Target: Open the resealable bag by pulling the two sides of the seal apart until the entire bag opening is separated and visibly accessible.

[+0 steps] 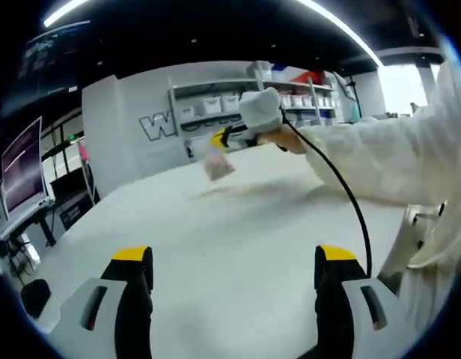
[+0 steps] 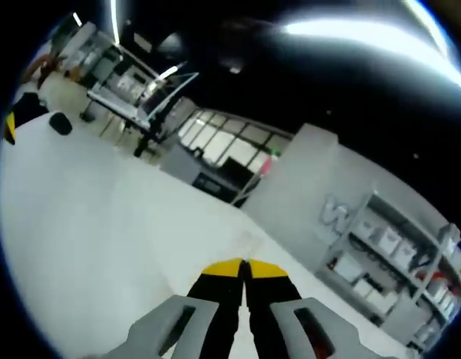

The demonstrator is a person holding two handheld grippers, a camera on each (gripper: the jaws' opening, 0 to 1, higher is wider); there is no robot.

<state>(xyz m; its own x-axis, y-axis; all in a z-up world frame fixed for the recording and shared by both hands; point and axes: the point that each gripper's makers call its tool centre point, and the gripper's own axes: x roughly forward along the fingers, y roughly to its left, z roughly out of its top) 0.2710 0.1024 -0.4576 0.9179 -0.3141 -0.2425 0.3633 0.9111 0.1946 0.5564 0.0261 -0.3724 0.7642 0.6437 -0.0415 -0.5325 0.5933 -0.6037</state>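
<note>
Apparently early: the bag [image 1: 217,162] hangs above the table [image 1: 238,247], pinched at its top by the right gripper [image 1: 219,139], jaws together. Left gripper [image 1: 234,273] sits low over the table, jaws spread, holding nothing. Seal looks unparted; pulling remains.

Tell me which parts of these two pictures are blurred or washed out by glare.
Left gripper view: the bag hanging from the right gripper is smeared by motion blur, and the window at upper right is blown out. Right gripper view: a ceiling light flares white, and the tilted background is soft.
</note>
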